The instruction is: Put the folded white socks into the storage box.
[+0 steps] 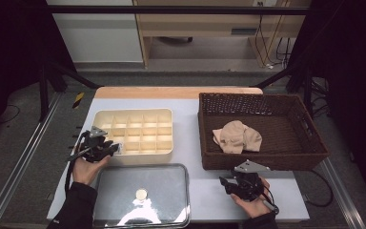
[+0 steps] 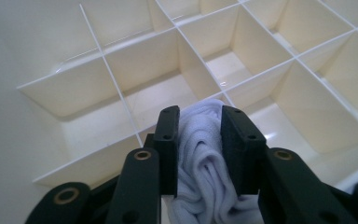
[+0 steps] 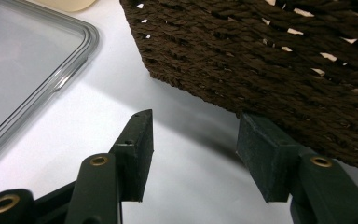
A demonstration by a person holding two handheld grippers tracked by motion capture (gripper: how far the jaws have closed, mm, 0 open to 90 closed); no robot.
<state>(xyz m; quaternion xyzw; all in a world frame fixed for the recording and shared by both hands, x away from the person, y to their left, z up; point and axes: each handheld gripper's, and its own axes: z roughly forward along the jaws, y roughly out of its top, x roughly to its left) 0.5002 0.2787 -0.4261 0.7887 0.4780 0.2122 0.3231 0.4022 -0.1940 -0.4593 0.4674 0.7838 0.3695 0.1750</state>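
Two handheld grippers are seen in the high view, one per hand. The left gripper (image 1: 115, 148) is held at the near-left corner of one cream divider box (image 1: 164, 114), just above the near row of cells. One bunched white cloth (image 2: 205, 158) is seen between its jaws in the left gripper view, over a cell at the box edge; the cloth fills the gap and both pads lie against it, so it is read as gripped, though not tightly. Whether the cloth already touches the cell floor cannot be told. Five columns by four rows of cells are roughly counted in the box from the high view. The right gripper (image 1: 227, 183) is held low over the white table (image 1: 190, 138), just in front of one dark brown wicker basket (image 1: 262, 164). Its jaws are spread with nothing between them, one pad close under the basket's near wall in the right gripper view. One beige cloth bundle (image 1: 236, 137) lies inside the basket. One clear plastic lid (image 1: 124, 191) lies flat on the near table edge, between the two hands.
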